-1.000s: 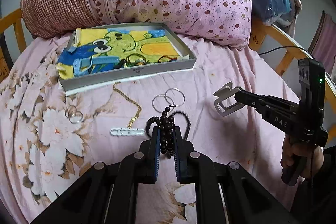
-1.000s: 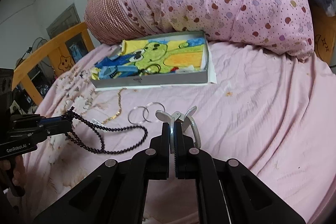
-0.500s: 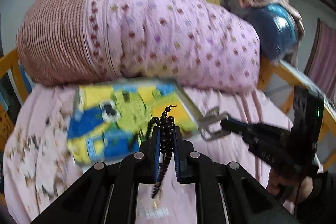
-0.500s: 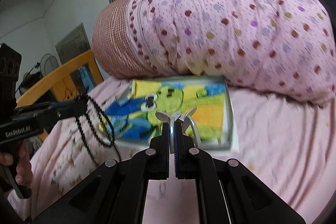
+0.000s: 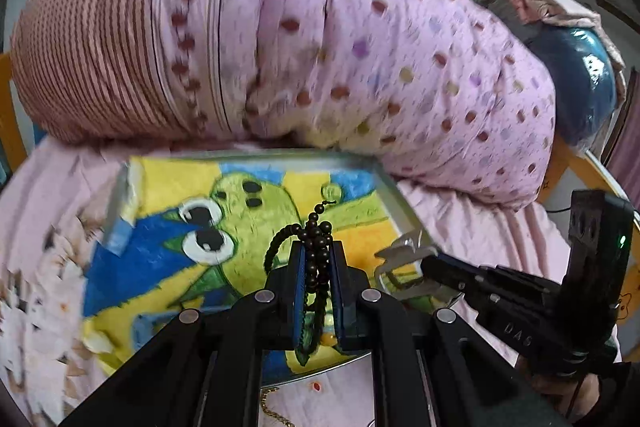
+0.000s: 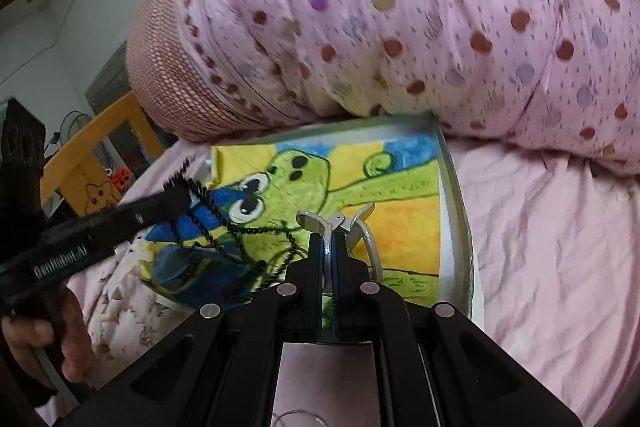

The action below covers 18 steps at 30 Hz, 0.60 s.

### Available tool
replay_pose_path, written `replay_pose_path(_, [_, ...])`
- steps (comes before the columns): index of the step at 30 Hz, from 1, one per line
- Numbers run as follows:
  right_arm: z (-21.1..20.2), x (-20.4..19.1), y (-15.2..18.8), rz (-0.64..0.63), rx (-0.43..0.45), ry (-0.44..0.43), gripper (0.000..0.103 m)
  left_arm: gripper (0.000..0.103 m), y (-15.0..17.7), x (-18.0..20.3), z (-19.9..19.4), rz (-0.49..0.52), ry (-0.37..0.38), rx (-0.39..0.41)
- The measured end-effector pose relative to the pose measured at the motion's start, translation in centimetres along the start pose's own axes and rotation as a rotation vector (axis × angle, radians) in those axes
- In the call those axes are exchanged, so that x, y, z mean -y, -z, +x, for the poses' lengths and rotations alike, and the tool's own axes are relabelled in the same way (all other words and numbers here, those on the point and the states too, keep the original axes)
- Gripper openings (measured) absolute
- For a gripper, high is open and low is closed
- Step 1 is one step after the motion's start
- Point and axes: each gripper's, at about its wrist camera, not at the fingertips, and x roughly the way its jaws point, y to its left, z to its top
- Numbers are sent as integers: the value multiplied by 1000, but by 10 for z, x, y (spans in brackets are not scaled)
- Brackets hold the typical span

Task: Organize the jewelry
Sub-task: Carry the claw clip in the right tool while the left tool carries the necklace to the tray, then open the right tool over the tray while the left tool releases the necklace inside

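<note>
The left gripper [image 5: 318, 259] is clamped on a bead necklace [image 5: 316, 239] above the tray [image 5: 404, 207]. The right gripper [image 6: 331, 247] pinches a silver clasp [image 6: 340, 221].

Motion-blurred quilt [image 5: 360, 39] across upper frame, dots smeared. Gold chain [image 5: 272, 411] cut off at bottom edge of left wrist view, mostly behind gripper body. Lower loops of beads [image 5: 316, 267] hidden between fingers. Small items under beads at tray's [image 6: 456, 195] lower left too blurred to identify. Ring [image 6: 296, 419] cut off at bottom edge, right wrist view.
</note>
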Motion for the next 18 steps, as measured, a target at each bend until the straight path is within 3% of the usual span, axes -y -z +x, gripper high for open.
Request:
replay_pose_path(14, [8,29,4,55,-33,70,5,12,21,-11,36,-66,31,-100])
replay_pose_path(16, [6,33,4,62,-29,74,10,12,22,-16,38,-102,42,-114])
replay_pose_path(18, [4,35,2,67,-25,79,30,13,22,-19,38,-122,39,-121])
